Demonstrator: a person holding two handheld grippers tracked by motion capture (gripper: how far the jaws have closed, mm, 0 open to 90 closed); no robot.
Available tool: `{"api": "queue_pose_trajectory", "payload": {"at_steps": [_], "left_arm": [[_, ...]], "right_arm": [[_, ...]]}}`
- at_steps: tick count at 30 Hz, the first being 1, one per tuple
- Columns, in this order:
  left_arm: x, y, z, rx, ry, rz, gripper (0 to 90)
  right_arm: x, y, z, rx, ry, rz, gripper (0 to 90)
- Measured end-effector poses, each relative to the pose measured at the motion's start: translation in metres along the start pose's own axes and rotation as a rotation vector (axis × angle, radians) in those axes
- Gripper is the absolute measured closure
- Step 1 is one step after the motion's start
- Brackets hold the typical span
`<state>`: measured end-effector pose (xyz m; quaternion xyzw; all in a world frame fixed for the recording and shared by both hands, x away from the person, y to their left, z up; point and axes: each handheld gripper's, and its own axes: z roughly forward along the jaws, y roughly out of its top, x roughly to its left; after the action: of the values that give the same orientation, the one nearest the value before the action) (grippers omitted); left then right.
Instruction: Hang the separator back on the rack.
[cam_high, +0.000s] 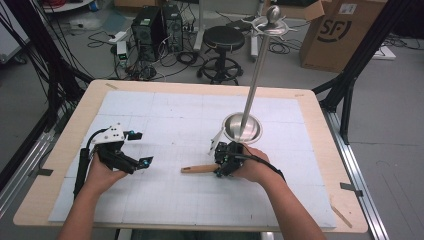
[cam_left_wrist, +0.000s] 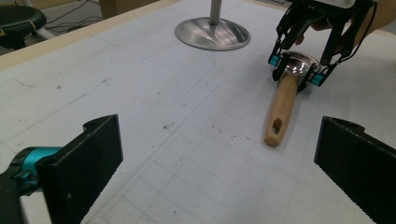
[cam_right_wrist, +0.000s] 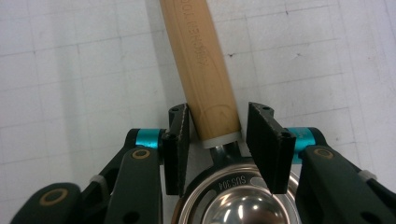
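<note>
Object: wooden-handled steel ladle is lying flat on the counter, just on the person's side of the steel stand base, handle pointing away from the base toward the left claw.
Weight: it is looking light at the handle and heavier at the metal bowl, so it is likely tipping bowl-down if lifted far out on the wood.
Surface: wood is offering a dry, grippy hold; the polished bowl is looking slippery.
Stiffness: it is reading as rigid throughout and not fragile.
Grip point: the handle end next to the bowl neck is serving best.
Right claw: it is straddling that neck end, jaws narrow, pads not yet visibly pressing.
Left claw: it is standing wide and empty, well apart from the ladle.
</note>
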<state>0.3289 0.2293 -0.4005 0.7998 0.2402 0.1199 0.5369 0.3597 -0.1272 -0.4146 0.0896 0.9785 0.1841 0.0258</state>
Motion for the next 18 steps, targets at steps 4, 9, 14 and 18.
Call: {"api": "queue_pose_trajectory", "payload": {"at_steps": [4,9,14,18], "left_arm": [[-0.0003,-0.0005,0.0012,0.010,0.000,0.001,1.7],[-0.0014,-0.0002,0.0013,0.013,-0.002,0.006,1.7],[-0.0004,-0.0007,0.0015,0.013,0.000,0.000,1.7],[-0.0007,-0.0005,0.0018,0.014,-0.002,0.005,1.7]], "right_arm": [[-0.0014,0.0000,0.0005,0.001,0.014,0.011,61.2],[-0.0017,0.0016,0.0006,0.013,0.026,0.002,65.1],[-0.0003,0.0021,0.0003,0.016,0.022,-0.003,67.0],[0.0012,0.0026,0.0001,0.018,0.014,-0.012,68.6]]}}
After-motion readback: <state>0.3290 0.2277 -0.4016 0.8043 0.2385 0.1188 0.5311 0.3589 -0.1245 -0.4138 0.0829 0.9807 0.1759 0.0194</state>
